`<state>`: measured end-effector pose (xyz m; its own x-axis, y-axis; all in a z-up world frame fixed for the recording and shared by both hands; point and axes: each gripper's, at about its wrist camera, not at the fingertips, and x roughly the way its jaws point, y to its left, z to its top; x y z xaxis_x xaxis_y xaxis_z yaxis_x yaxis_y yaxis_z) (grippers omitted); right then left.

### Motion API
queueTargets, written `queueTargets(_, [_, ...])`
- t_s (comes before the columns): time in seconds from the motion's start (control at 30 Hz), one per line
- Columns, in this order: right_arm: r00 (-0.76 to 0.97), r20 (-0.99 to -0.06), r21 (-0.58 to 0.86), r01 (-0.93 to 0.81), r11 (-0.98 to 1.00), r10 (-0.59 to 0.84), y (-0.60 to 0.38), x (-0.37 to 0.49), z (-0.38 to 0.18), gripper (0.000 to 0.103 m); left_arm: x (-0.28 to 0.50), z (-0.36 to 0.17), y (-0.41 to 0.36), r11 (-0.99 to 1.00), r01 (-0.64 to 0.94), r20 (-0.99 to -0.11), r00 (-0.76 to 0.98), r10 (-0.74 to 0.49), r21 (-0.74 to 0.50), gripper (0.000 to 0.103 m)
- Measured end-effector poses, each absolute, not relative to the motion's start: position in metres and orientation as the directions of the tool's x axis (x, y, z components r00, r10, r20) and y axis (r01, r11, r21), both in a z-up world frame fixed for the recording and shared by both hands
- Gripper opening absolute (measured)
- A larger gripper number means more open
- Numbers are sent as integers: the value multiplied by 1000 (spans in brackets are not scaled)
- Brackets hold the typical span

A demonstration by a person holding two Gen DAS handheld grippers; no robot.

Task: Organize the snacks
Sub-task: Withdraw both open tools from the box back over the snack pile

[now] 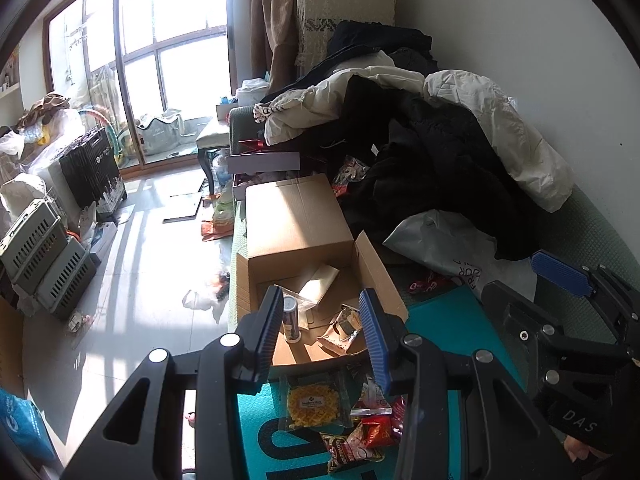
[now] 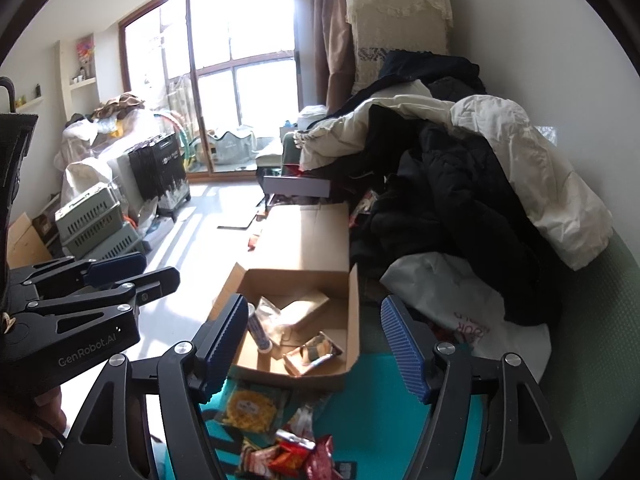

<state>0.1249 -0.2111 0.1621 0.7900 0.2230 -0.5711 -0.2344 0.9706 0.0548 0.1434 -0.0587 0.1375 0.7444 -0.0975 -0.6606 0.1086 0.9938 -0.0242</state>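
An open cardboard box (image 1: 380,276) (image 2: 352,320) lies on the sofa and holds a small tube (image 1: 291,318) (image 2: 258,330), a brown packet (image 1: 320,282) (image 2: 304,306) and a shiny wrapper (image 1: 344,326) (image 2: 314,352). In front of it, on a teal mat (image 1: 440,328) (image 2: 360,412), lie a clear bag of yellow snacks (image 1: 314,402) (image 2: 250,406) and red snack packets (image 1: 368,436) (image 2: 296,454). My left gripper (image 1: 320,328) (image 2: 132,268) is open and empty above the snack pile. My right gripper (image 2: 312,344) (image 1: 532,276) is open and empty, beside it.
A heap of black and white clothes (image 1: 440,152) (image 2: 460,184) and a grey plastic bag (image 1: 448,240) fill the sofa right of the box. A second closed cardboard box (image 1: 292,212) stands behind. Crates (image 1: 44,256) and a black case (image 1: 94,168) line the tiled floor at left.
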Motion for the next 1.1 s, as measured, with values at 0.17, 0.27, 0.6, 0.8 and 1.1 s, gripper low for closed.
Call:
queueTargets(0.17, [767,-600,68,-237,969,229,-214,101,146,70,118,123,-59,990,137,-677,726,-119,-27,39])
queueTargets(0.27, [749,-622,81,-230,970,229,-215,89,133,70,103,111,-61,989,146,-687,718,-113,-10,39])
queueTargets(0.6, [672,-700,113,-229,967,241,-216,50,81,70,68,47,-69,987,158,-773,621,-132,-42,39])
queueTargets(0.8, [611,-753,134,-221,966,244,-219,36,46,70,51,3,-70,984,156,-827,540,-154,-81,39])
queueTargets(1.1, [535,-806,160,-214,964,253,-225,25,1,70,39,-35,-73,982,144,-866,468,-179,-125,39])
